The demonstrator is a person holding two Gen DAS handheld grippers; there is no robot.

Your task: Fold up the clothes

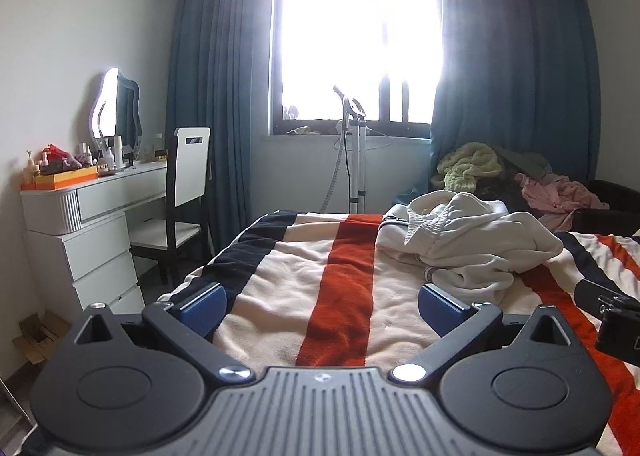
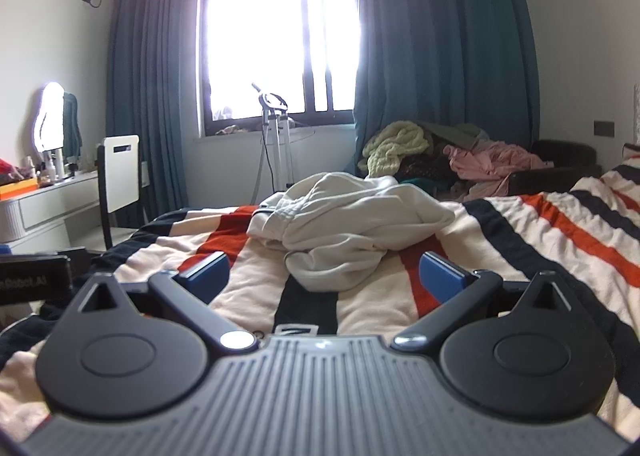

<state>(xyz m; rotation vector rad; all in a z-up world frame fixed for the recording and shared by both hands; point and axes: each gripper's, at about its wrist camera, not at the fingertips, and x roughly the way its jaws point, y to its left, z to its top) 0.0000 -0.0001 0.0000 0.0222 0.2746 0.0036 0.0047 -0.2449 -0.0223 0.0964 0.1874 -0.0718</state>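
Left gripper (image 1: 322, 306): we see its jaws spread wide, nothing between them, held low over the striped blanket (image 1: 280, 296).
Right gripper (image 2: 322, 274): jaws likewise spread and empty; it points straight at the garment.
Cream garment (image 2: 344, 220): we find it crumpled in a heap on the blanket, ahead of both grippers and apart from them; from the left wrist view it lies ahead and to the right.
Bed: covered by the cream, red and navy blanket.
Clothes pile (image 2: 460, 160): yellow-green and pink pieces heaped beyond the bed, below the blue curtain (image 2: 440, 56).
Dressing tabletop (image 1: 120, 172): at left, crowded with bottles, a white chair (image 1: 188, 176) beside it.
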